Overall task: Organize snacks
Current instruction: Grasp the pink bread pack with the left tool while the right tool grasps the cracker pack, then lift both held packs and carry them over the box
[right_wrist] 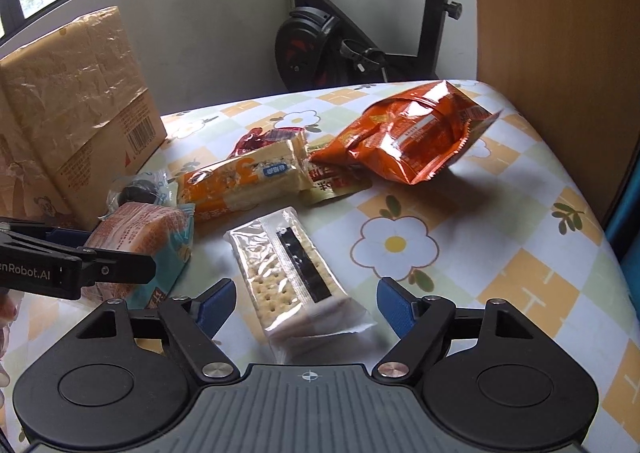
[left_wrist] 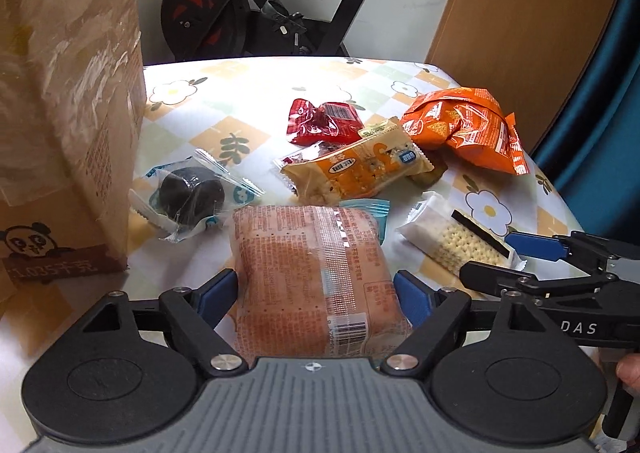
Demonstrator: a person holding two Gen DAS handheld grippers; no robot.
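Behind the desk [right_wrist: 520, 253] with its flower-patterned checked cloth stands an exercise bike [left_wrist: 240, 13], and a wooden panel [right_wrist: 552, 53] rises at the right. A tall cardboard box [left_wrist: 68, 113] wrapped in clear tape sits on the desk's left side.

Snacks lie scattered across the cloth. The left gripper [left_wrist: 316, 293] has its jaws clenched on a pink wrapped bun [left_wrist: 312, 273], both blue pads pressing the packet's sides near its barcode end; whether the packet is lifted off the cloth is hard to tell from this angle. Just beyond it, near the box, lies a dark round cake in a clear wrapper [left_wrist: 192, 193]. An orange-and-white biscuit pack [left_wrist: 360, 169] rests toward the middle, partly over a small red packet [left_wrist: 320, 121], and a crumpled orange chip bag [right_wrist: 408, 137] lies farther right.

The right gripper [right_wrist: 306, 303] hovers with its jaws released and spread wide on either side of a clear cracker packet [right_wrist: 296, 273] that lies flat on the cloth, a black strip running along its top. The pads do not touch the wrapper. In the left wrist view, the right gripper's fingers reach in beside that same packet.
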